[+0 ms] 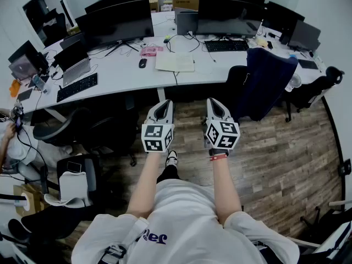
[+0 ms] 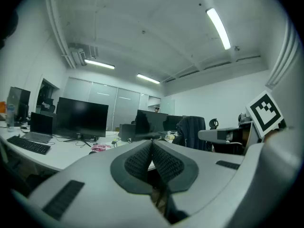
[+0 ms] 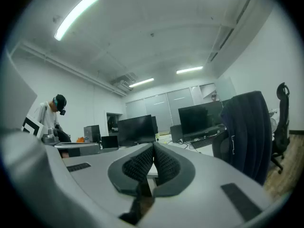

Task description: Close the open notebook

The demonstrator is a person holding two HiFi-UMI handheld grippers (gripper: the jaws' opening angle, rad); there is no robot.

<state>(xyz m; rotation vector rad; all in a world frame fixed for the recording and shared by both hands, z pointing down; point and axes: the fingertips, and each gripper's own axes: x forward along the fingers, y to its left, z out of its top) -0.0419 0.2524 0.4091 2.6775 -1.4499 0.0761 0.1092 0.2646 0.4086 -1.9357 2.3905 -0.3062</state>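
Note:
An open notebook (image 1: 175,62) with pale pages lies flat on the white desk (image 1: 121,73), well ahead of both grippers. My left gripper (image 1: 161,104) and right gripper (image 1: 214,103) are held side by side over the wooden floor, pointing level toward the desk. Each is shut with nothing between its jaws. In the left gripper view the left gripper (image 2: 152,142) has its dark pads pressed together; in the right gripper view the right gripper (image 3: 153,147) looks the same. The notebook is hidden behind the jaws in both gripper views.
Black monitors (image 1: 116,22), a keyboard (image 1: 77,87), a laptop (image 1: 73,63), a mouse (image 1: 142,63) and a pink item (image 1: 150,50) sit on the desk. An office chair draped with a dark jacket (image 1: 264,81) stands right of the notebook. Another chair (image 1: 104,128) is at left.

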